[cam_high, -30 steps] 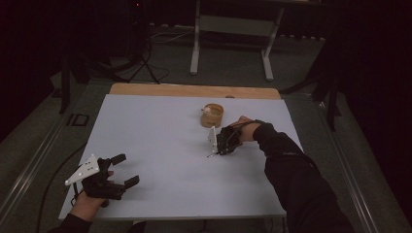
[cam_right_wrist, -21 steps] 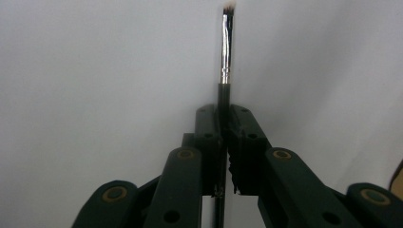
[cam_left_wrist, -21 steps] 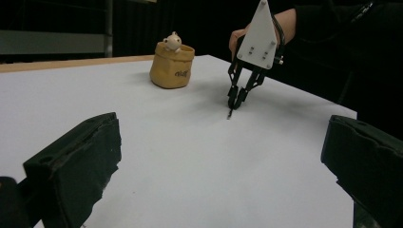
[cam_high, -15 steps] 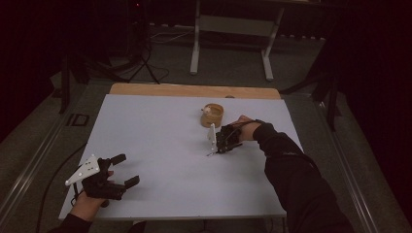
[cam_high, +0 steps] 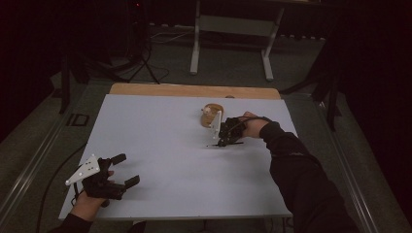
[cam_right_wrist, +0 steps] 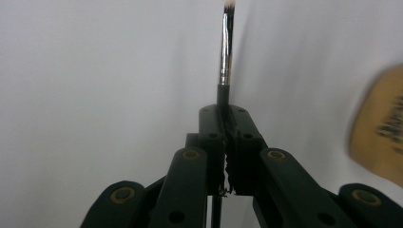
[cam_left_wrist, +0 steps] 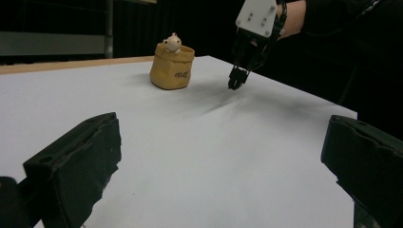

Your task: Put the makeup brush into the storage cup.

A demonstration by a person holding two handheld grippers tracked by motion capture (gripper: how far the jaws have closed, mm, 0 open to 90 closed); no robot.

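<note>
Little has moved in the past second: the right gripper [cam_high: 224, 141] stays at the white table's [cam_high: 160, 126] two o'clock, jaws pinching a slim black-handled brush [cam_right_wrist: 225, 52] with silver ferrule and pale tip, beside a tan pouch [cam_left_wrist: 172, 66]. At seven o'clock, the left gripper [cam_high: 121, 170] rests spread wide.
</note>
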